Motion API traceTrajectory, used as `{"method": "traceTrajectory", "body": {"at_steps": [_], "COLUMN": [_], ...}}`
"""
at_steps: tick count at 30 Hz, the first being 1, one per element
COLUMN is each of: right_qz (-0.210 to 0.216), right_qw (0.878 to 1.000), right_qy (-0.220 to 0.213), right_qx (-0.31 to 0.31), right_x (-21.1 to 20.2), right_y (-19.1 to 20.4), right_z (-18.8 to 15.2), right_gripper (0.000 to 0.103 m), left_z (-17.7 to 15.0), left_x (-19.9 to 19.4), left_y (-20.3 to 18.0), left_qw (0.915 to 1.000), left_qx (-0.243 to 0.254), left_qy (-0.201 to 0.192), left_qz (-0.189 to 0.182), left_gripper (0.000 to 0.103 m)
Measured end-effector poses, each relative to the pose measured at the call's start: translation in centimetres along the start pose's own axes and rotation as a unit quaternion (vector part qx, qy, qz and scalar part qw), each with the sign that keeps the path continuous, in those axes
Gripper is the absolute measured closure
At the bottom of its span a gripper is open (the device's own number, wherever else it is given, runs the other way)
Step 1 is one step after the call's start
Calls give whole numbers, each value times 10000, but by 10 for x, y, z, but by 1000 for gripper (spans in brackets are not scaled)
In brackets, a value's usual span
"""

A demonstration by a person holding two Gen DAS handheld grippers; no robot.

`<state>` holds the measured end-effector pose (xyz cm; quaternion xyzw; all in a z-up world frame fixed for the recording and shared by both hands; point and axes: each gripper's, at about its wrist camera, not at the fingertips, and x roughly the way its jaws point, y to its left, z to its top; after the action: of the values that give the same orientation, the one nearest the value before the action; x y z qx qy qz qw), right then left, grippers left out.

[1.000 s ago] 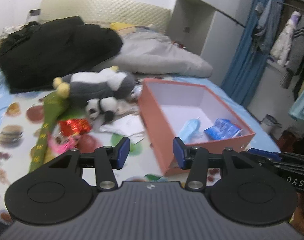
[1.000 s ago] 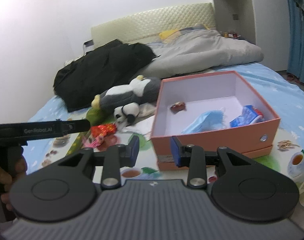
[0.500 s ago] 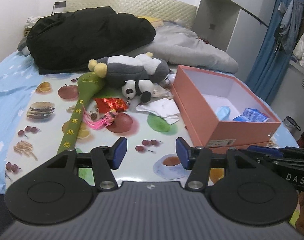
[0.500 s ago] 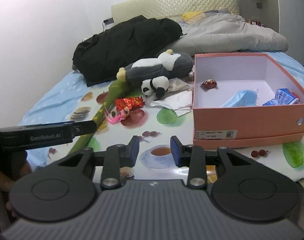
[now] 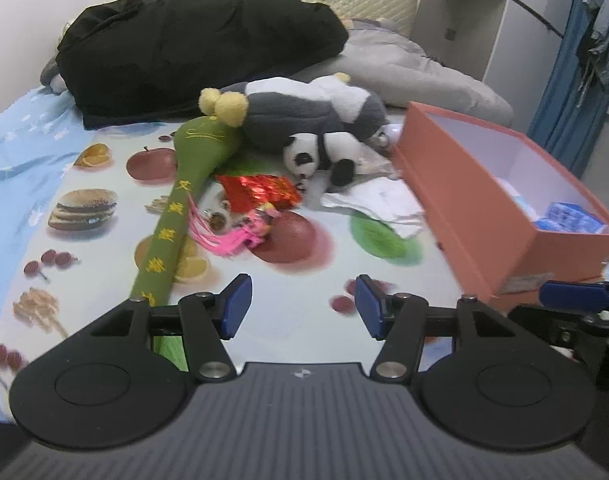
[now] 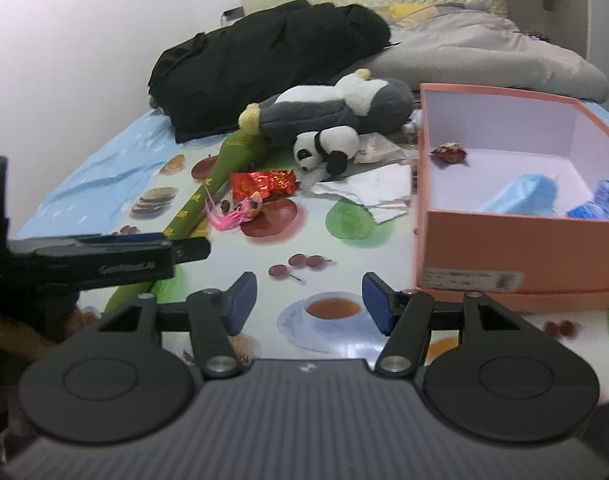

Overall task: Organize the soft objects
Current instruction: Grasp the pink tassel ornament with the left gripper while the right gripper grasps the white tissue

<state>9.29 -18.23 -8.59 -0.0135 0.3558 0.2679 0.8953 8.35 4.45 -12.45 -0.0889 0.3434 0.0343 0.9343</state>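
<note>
A bedroom, with a bed covered by a shiny plastic sheet printed with fruit, burgers and teacups (image 5: 104, 208). At the far end, a big black coat (image 5: 192, 48) and a grey quilt (image 5: 420, 68). In the middle, a heap of soft things: a big grey and white plush penguin (image 5: 316, 116), a small black and white panda plush (image 5: 324, 152) just in front of it, a long green plush stick with yellow letters (image 5: 176, 224), a shiny red foil packet (image 5: 260, 188), a pink tassel charm (image 5: 236, 236) and a crumpled white cloth (image 5: 380, 204). To the right, an open orange cardboard box (image 6: 516, 244) with a blue face mask (image 6: 524, 196) and a blue packet (image 6: 604, 200) inside.

Left tool (image 5: 300, 308) wide open, holding nothing, low over the sheet, near the green stick. Right tool (image 6: 308, 300) wide open too, empty, near the box front.

Probably the step now: reach for one soft toy. Best to pick the panda, on top and free. Go in slow, squeeze the round middle, not an ear. Lift high over the box wall, then let go inside. Careful not to drag the cloth or the packet along.
</note>
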Motion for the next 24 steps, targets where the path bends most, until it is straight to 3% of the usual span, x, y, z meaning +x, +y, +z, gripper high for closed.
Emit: {"method": "traceTrajectory", "body": {"at_steps": [9, 20, 24], "right_qz": [-65, -797, -968], "right_qw": [9997, 9963, 9945], "right_qy": [-119, -294, -297], "right_qx": [-194, -148, -284], "right_x": [60, 143, 170], "right_y": [7, -11, -19], "right_z": [23, 49, 54], "right_gripper": [42, 43, 43], "left_z": [13, 27, 25], "left_x": [57, 120, 135], "left_y": [20, 33, 37], "left_qw": [9998, 9996, 9998], "left_qx": [190, 229, 144], "left_qy": [-54, -79, 18], "left_qz": [54, 163, 162], "left_gripper": [40, 42, 52]}}
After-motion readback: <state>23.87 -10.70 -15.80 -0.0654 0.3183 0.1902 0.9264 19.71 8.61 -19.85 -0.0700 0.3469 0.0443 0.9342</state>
